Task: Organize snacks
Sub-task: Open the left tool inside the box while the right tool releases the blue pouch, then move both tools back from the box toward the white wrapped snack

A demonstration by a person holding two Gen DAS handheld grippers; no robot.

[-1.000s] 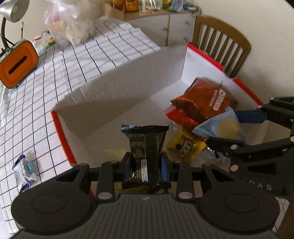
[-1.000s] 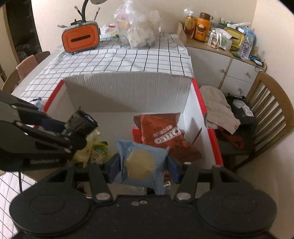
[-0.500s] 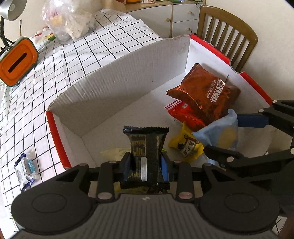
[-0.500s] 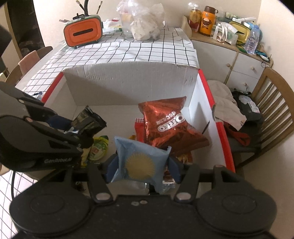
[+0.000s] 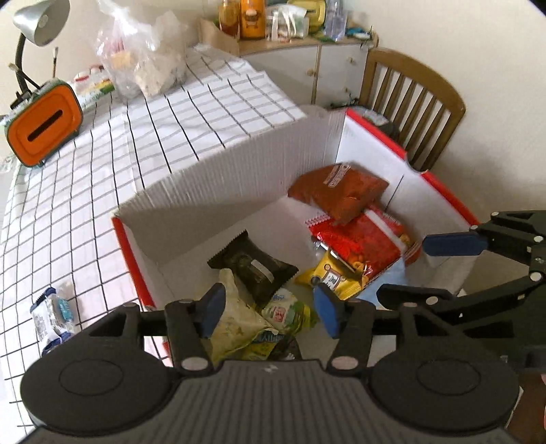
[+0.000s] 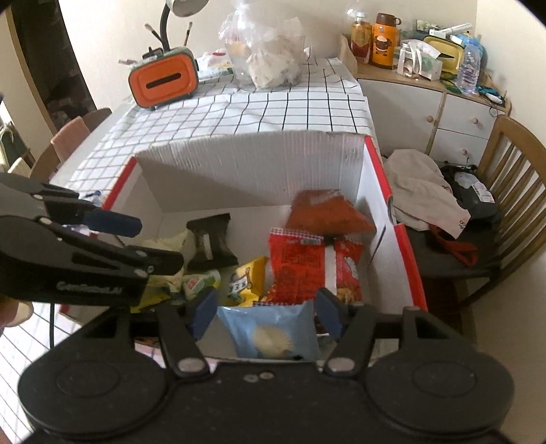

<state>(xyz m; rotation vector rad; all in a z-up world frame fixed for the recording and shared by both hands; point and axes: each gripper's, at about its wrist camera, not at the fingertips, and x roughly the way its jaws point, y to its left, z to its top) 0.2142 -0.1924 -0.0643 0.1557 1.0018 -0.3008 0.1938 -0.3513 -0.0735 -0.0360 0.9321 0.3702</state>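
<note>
- A table under a white tablecloth (image 5: 191,116) with a black grid carries a white cardboard box (image 5: 239,177) with red-edged flaps; an orange tissue holder (image 5: 44,126), a desk lamp (image 5: 37,20) and a clear plastic bag (image 5: 143,58) stand at the far end, and a wooden chair (image 5: 416,102) and a cabinet (image 6: 440,109) lie beyond the box.
- In the box, against its right wall, a brown Oreo bag (image 5: 336,193) leans on a red snack bag (image 5: 358,239); a yellow packet (image 5: 329,275) lies just in front of them, and pale green packets (image 5: 245,321) fill the near left corner.
- The left gripper (image 5: 268,305) hangs over that corner, jaws opening and holding nothing. The black snack packet (image 5: 254,266), pinched upright between its pads a second ago, now lies tilted on the green packets.
- The right gripper (image 6: 266,312) has its jaws opening too. The light blue cake packet (image 6: 273,334), clamped a second ago, now sits between the pads at the box's near edge with a gap on each side; whether it rests on anything cannot be seen.
- The two grippers sit close side by side above the box's near edge.
- The box floor is bare toward the far left corner.
- A small blue-and-white packet (image 5: 51,317) lies on the cloth outside the box's left wall.
</note>
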